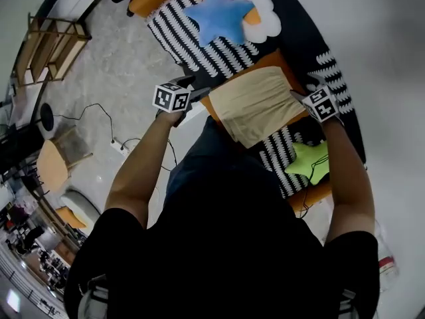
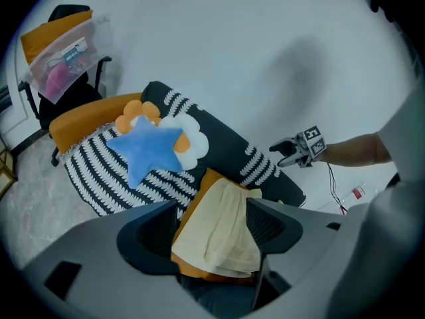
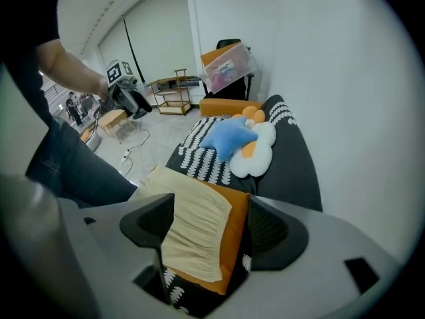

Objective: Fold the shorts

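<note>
Shorts [image 1: 255, 105], beige: flat on orange cushion [image 1: 281, 60], sofa [image 1: 312, 38] front edge, ready for folding. Left gripper [image 1: 192, 92], right gripper [image 1: 305, 98]: jaws released, empty, flanking opposite sides, presumably to pinch edges.

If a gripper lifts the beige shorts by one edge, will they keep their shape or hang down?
Probably floppy: the shorts are thin, wrinkled cloth with a gathered waistband, so the free part should hang down. They look light. They lie on an orange cushion, so a push may bunch them rather than slide them.
</note>
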The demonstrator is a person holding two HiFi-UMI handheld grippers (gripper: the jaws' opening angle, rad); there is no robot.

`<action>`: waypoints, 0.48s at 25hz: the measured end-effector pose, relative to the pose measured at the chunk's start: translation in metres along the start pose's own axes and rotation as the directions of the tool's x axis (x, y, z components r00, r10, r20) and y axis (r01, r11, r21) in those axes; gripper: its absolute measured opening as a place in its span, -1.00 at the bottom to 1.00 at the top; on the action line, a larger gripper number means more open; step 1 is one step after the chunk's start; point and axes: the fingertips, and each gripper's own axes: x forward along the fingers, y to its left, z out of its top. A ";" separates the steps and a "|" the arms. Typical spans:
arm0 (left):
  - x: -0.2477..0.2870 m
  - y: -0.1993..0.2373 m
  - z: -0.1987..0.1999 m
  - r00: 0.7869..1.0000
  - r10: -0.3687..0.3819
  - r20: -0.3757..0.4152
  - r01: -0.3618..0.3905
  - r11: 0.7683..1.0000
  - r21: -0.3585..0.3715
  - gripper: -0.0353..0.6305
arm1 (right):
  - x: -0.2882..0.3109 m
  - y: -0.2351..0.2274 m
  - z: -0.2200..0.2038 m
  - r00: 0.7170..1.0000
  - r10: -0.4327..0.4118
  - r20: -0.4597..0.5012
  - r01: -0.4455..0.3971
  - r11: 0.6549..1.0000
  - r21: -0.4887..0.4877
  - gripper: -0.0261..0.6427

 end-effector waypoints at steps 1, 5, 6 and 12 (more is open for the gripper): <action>0.009 0.005 -0.005 1.000 0.002 -0.012 -0.002 1.000 -0.007 0.09 | 0.008 -0.004 -0.003 1.000 0.005 -0.010 -0.005 1.000 -0.004 0.15; 0.041 0.023 -0.033 0.996 -0.009 -0.091 0.007 1.000 -0.029 0.12 | 0.039 -0.014 -0.015 0.998 0.013 -0.064 -0.014 1.000 -0.005 0.05; 0.046 0.028 -0.042 0.993 -0.015 -0.116 0.012 0.999 -0.032 0.13 | 0.046 -0.013 -0.016 0.996 0.022 -0.081 -0.022 1.000 -0.003 0.05; 0.072 0.050 -0.076 0.978 -0.033 -0.208 0.020 0.998 -0.063 0.13 | 0.079 -0.016 -0.018 0.983 0.071 -0.167 -0.074 0.997 -0.015 -0.01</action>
